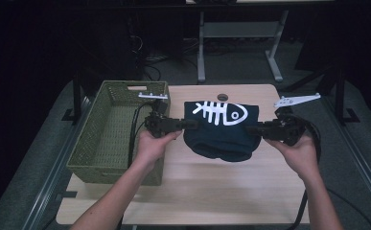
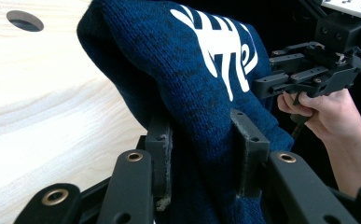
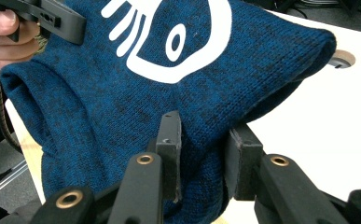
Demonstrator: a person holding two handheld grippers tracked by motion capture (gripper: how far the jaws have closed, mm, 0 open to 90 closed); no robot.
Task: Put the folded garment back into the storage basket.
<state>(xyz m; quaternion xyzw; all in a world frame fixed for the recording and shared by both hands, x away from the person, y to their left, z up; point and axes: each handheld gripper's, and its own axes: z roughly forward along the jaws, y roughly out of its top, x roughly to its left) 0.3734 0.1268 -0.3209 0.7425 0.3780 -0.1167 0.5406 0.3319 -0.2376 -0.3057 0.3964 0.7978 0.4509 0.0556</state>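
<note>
At the centre of the high view, the left tongs (image 1: 189,124) and right tongs (image 1: 251,129) each clamp a side of the folded blue sweater (image 1: 221,132), held above the surface (image 1: 192,187) beside the green basket (image 1: 111,139).

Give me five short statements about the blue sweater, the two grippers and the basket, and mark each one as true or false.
1. The left gripper is clamped on the folded blue sweater. True.
2. The right gripper has open jaws and holds nothing. False: its jaws pinch the opposite side of the sweater.
3. The sweater bears a white fish-skeleton print. True.
4. The sweater lies inside the green woven basket. False: it hangs between the two grippers above the wooden table, to the right of the basket.
5. The basket stands at the right edge of the table. False: it stands at the left edge.
</note>
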